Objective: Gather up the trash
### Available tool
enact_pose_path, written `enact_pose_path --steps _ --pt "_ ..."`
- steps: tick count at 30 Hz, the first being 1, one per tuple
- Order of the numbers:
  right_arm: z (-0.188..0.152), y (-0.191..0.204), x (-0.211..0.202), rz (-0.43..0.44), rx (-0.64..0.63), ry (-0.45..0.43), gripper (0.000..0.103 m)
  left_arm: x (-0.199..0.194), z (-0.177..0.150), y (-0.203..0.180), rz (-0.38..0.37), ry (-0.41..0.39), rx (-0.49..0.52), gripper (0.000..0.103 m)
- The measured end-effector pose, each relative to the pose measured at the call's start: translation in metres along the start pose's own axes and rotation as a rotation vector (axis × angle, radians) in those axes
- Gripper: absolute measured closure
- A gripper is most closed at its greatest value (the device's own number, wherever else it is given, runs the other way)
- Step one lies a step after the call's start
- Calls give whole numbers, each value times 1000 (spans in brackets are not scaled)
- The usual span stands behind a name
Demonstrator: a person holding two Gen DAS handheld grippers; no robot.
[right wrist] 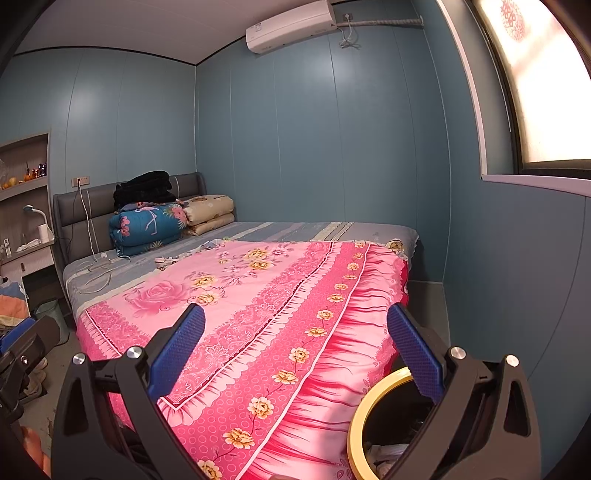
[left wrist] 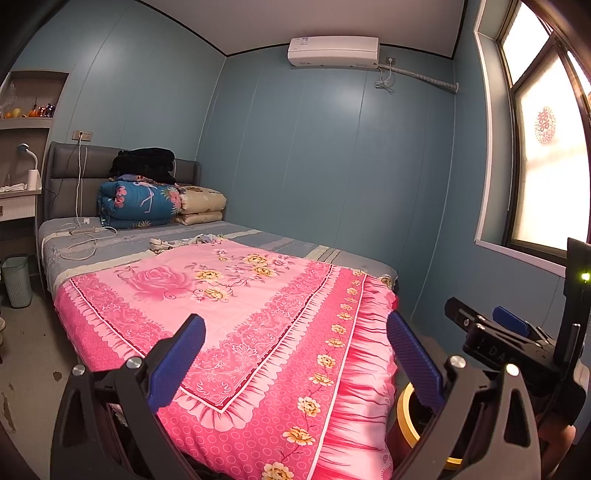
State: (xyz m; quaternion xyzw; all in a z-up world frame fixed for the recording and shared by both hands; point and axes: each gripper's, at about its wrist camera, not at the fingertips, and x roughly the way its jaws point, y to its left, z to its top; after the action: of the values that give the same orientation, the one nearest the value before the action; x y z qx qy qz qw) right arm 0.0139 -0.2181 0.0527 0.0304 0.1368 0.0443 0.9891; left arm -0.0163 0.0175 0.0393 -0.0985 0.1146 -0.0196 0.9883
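Both arms hover at the foot of the bed [left wrist: 122, 247]; the left hand-held gripper [left wrist: 295, 354] has its blue fingers spread wide over the pink floral quilt [left wrist: 236, 295], holding nothing; the right hand-held gripper [right wrist: 295, 350] is equally splayed and empty; a yellow-rimmed bin [right wrist: 364, 413] stands just beside the bed's corner, with crumpled trash [right wrist: 386, 456] inside; a pale green wastebasket [left wrist: 16, 280] sits by the headboard.

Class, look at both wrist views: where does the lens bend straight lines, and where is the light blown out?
Left wrist view: the window is washed out white and its frame bows; the ceiling edge curves. Right wrist view: the window glares similarly, and the air conditioner looks tilted.
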Motion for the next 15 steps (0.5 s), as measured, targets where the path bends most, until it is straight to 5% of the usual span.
enact_pose_path --steps 15 --pt "-2 -1 2 1 1 9 8 3 -1 2 -9 7 -1 8"
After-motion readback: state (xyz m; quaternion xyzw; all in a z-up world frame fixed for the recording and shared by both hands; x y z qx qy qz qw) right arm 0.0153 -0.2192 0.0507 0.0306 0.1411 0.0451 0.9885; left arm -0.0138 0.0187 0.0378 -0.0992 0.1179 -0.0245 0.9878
